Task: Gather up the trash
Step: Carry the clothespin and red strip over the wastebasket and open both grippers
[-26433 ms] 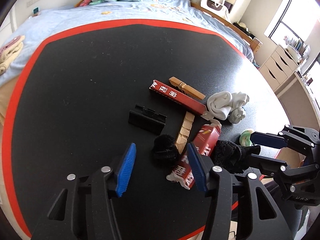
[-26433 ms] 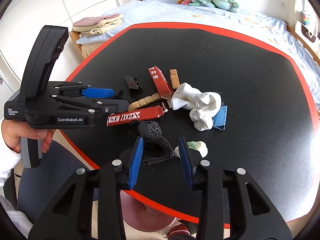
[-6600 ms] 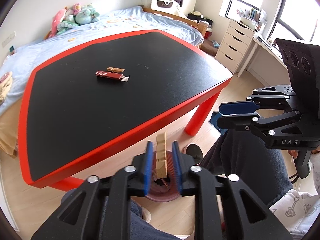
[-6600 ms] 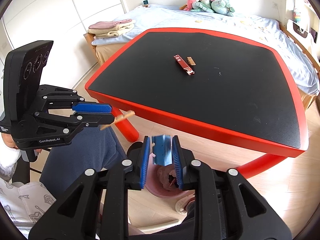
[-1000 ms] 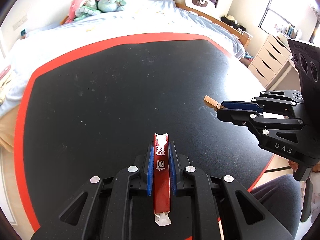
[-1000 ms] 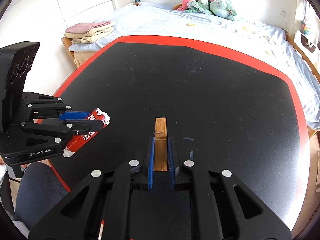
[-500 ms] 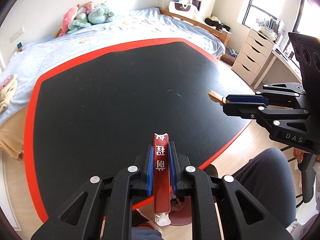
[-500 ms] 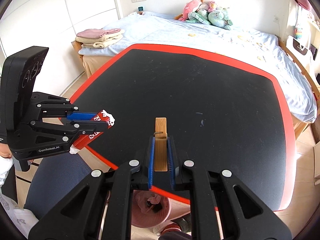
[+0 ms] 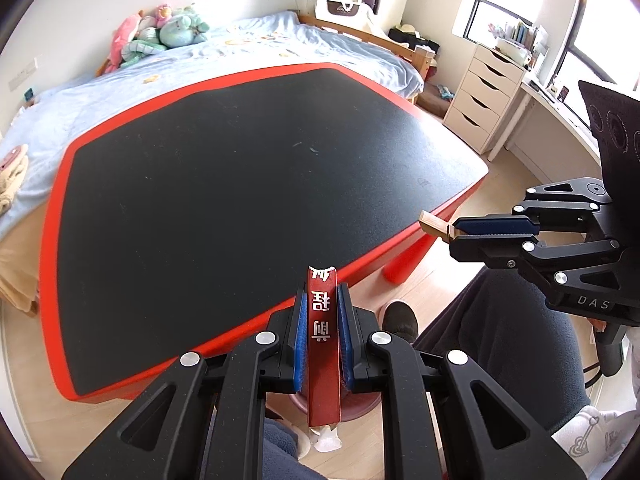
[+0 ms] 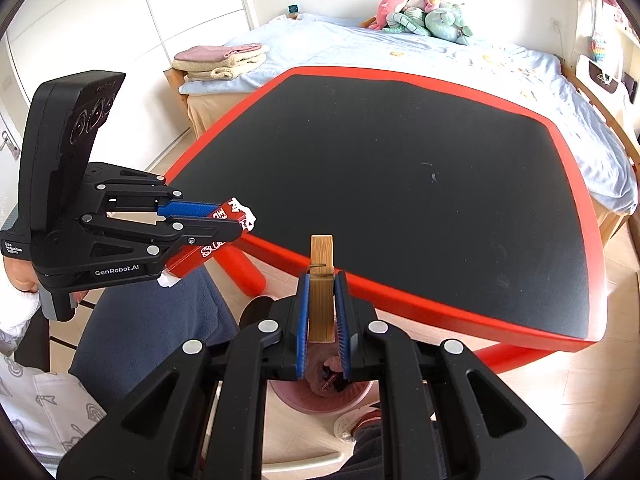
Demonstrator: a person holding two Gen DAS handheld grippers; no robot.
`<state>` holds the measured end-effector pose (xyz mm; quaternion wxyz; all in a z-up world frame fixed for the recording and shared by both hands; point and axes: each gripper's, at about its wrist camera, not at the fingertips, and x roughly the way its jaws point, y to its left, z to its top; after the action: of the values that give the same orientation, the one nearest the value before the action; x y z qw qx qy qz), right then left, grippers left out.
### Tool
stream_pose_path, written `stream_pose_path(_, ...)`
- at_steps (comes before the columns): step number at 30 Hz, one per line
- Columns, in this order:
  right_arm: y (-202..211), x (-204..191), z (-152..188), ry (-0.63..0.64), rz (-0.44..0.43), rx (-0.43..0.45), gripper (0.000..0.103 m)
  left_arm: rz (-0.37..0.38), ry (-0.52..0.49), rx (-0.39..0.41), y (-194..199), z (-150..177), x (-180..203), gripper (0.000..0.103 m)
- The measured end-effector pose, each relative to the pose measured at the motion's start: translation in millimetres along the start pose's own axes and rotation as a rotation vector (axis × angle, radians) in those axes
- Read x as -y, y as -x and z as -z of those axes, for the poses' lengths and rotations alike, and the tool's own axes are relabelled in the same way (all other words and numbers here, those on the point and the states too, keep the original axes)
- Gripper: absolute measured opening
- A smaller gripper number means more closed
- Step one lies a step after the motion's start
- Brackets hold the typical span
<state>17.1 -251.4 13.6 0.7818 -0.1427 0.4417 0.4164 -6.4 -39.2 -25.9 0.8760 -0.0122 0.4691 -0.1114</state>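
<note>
My left gripper (image 9: 322, 308) is shut on a long red snack box (image 9: 323, 344) with white characters; it also shows in the right wrist view (image 10: 208, 240). My right gripper (image 10: 322, 300) is shut on a wooden clothespin (image 10: 321, 284), whose tip also shows in the left wrist view (image 9: 433, 224). Both grippers are held off the near edge of the table, above a pink trash bin (image 10: 320, 396) on the floor with trash inside. In the left wrist view only the bin's rim (image 9: 360, 410) shows under the fingers.
The black table with a red rim (image 9: 224, 184) lies ahead, also in the right wrist view (image 10: 400, 184). My knees (image 10: 152, 320) flank the bin. A bed (image 9: 200, 64), drawers (image 9: 484, 100) and folded towels (image 10: 220, 60) stand around the table.
Both grippers have pulled back from over the table to past its near edge, each still holding its item. The bin has come into view under them.
</note>
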Motion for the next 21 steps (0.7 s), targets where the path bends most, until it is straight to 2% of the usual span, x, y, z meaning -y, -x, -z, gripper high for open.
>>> stream_pose_path(6, 1, -6, 19, -0.013, -0.015, -0.015, 0.012, 0.014, -0.006, -0.011, 1, 11, 9, 0.014)
stream_pose_path(12, 3, -10, 23, -0.001, -0.027, -0.015, 0.012, 0.028, -0.008, -0.015, 2, 14, 14, 0.014)
stream_pose_path(14, 2, -9, 22, 0.003, -0.035, -0.018, 0.013, 0.021, -0.009, -0.012, 2, 16, 14, 0.017)
stream_pose_path(15, 2, -7, 23, 0.005, -0.036, -0.022, 0.016, 0.017, -0.008, -0.012, 2, 16, 14, 0.025)
stream_pose_path(16, 1, -6, 24, 0.007, -0.021, -0.027, 0.038, 0.013, -0.008, -0.017, 1, 16, 12, 0.034)
stream_pose_path(17, 0, -4, 23, 0.007, -0.006, -0.028, 0.067, 0.01, -0.007, -0.015, 1, 16, 9, 0.058)
stream_pose_path(18, 0, -3, 24, 0.002, 0.003, -0.024, 0.079, 0.004, 0.0, -0.005, 2, 16, 8, 0.077)
stream_pose_path(19, 1, -1, 25, -0.005, 0.007, -0.014, 0.086, -0.006, 0.005, 0.003, 3, 17, 8, 0.088)
stream_pose_path(21, 0, 0, 26, -0.012, 0.026, -0.017, 0.088, -0.028, 0.01, 0.006, 3, 18, 6, 0.089)
